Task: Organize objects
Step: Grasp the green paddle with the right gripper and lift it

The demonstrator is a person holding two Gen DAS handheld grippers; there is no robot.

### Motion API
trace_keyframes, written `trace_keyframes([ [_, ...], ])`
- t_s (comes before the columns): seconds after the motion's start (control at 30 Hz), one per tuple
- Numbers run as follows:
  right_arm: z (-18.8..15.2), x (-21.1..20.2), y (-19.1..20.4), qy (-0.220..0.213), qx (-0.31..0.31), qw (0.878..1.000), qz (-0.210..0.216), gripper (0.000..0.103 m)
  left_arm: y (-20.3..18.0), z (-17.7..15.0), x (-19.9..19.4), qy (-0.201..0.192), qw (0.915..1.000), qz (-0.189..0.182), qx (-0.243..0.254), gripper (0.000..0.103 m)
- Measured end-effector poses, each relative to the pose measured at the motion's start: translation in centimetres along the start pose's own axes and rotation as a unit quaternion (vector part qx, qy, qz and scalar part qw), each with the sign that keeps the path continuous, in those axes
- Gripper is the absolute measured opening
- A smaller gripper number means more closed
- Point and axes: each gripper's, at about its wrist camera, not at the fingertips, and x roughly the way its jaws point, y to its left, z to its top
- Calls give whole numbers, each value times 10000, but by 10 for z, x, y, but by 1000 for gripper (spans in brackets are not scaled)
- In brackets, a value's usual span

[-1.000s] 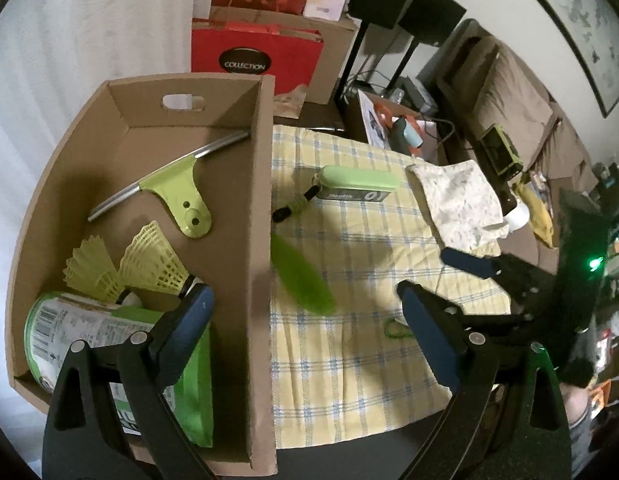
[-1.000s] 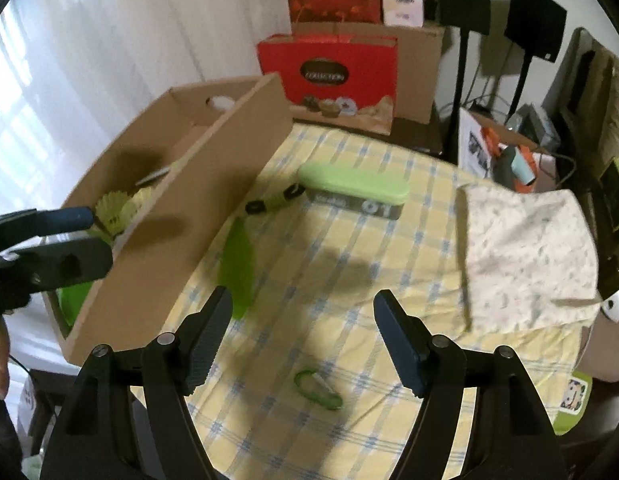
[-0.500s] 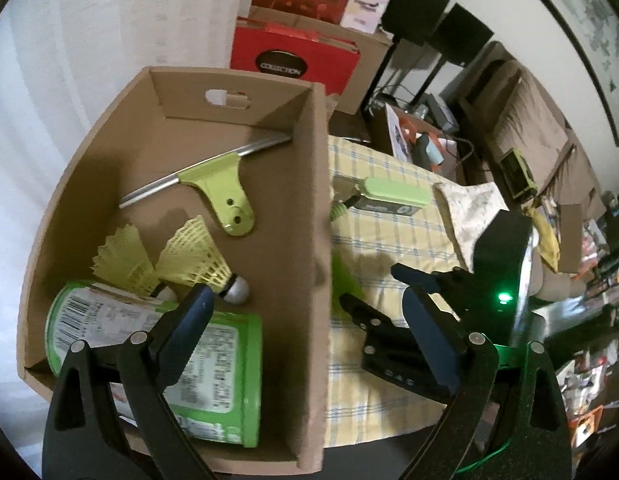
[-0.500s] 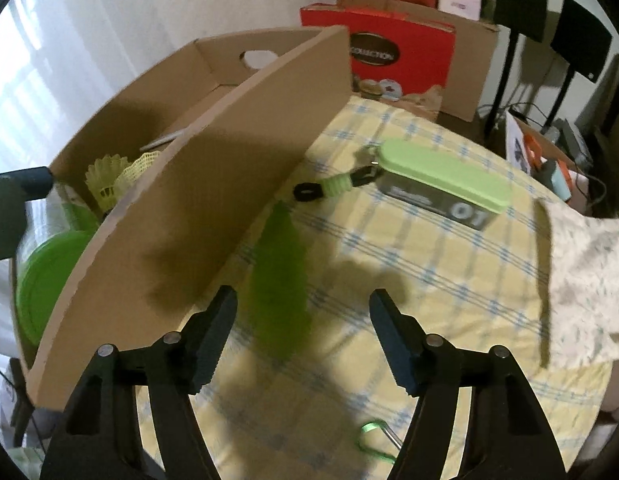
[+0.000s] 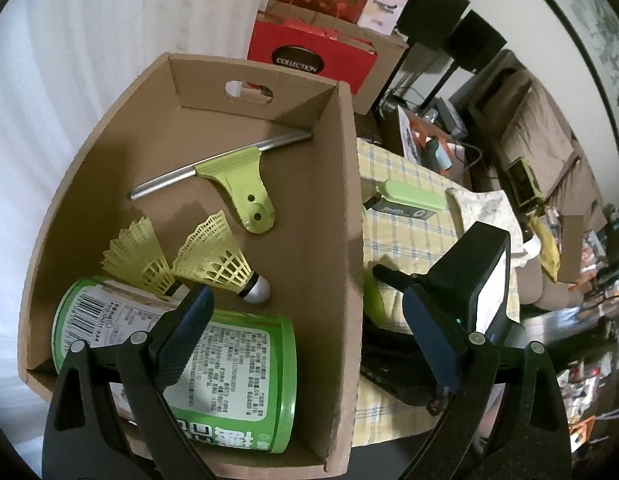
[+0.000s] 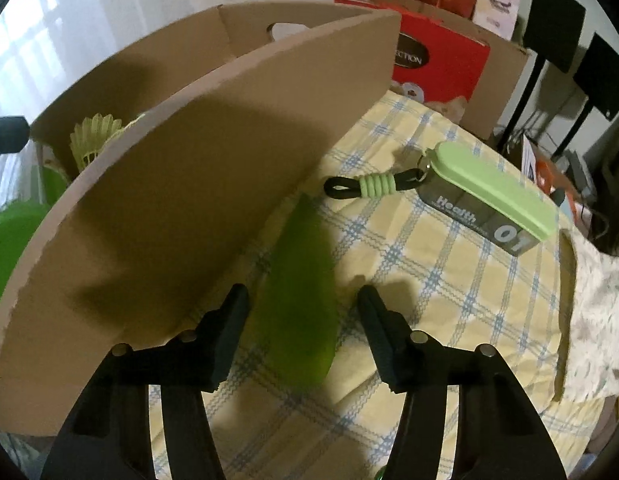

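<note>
A cardboard box (image 5: pixel 345 208) (image 6: pixel 213 184) stands at the table's left. It holds a green can (image 5: pixel 229 364), two yellow shuttlecocks (image 5: pixel 213 256) and a green-handled squeegee (image 5: pixel 245 184). My left gripper (image 5: pixel 305 332) is open and empty above the can. A flat green leaf-shaped piece (image 6: pixel 297 292) lies on the checked cloth beside the box wall. My right gripper (image 6: pixel 303 308) is open, with its fingers either side of this piece and apart from it. A green-lidded case (image 6: pixel 489 200) with a looped strap lies farther back.
A yellow checked cloth (image 6: pixel 449 292) covers the table. A white patterned cloth (image 6: pixel 597 320) lies at the right. A red bag (image 5: pixel 309 52) and a brown carton stand behind the box. Speakers and a sofa are at the far right.
My right gripper has moved forward and down until its fingers straddle the green piece. My left gripper has shifted left over the box, and the right gripper now shows close beside it.
</note>
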Motion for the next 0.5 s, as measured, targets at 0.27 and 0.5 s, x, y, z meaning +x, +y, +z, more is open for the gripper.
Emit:
trace_keyframes([
  [0.27,0,-4,-6,-5,26,9999,129,32,-9,-3,3,65,9999,-66,66,95],
  [0.5,-6,-36,-27,-204,415,9986,274,32,-22,-5,0,38,9997,-127,182,95],
])
